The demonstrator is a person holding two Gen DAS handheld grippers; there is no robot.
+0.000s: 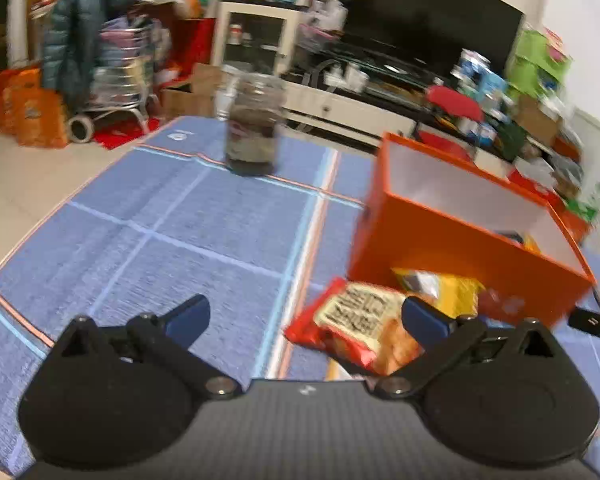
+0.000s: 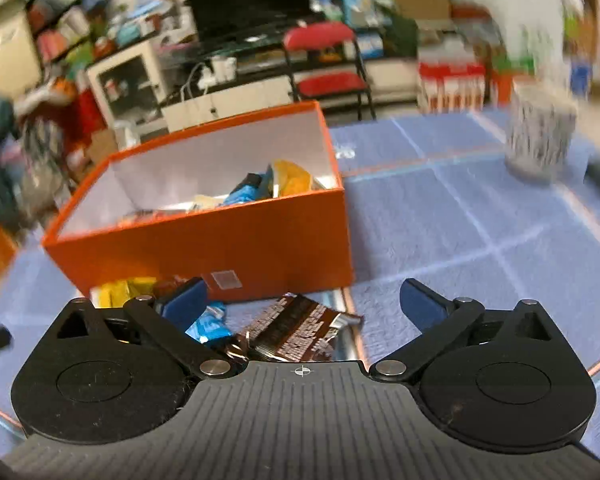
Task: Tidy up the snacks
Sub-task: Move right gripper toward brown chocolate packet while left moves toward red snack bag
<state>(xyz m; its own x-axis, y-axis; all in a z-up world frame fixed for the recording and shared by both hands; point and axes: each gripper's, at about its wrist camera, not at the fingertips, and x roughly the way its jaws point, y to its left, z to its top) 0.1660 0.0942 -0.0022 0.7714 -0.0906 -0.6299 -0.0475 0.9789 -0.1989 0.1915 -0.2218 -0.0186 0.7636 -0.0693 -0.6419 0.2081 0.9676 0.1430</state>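
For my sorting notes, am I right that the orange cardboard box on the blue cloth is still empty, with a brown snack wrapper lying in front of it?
Not quite: the orange cardboard box already holds several snacks, blue and yellow packets among them, as the right wrist view shows. The brown snack wrapper does lie in front of it on the blue cloth.

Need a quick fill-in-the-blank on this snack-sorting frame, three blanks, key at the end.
1. The open cardboard box holding several snacks is ____ on the outside.
2. The brown chocolate wrapper lies on the blue cloth, ____ the box.
3. The jaws of the left gripper and right gripper are both ____.

Missing words: orange; outside; open
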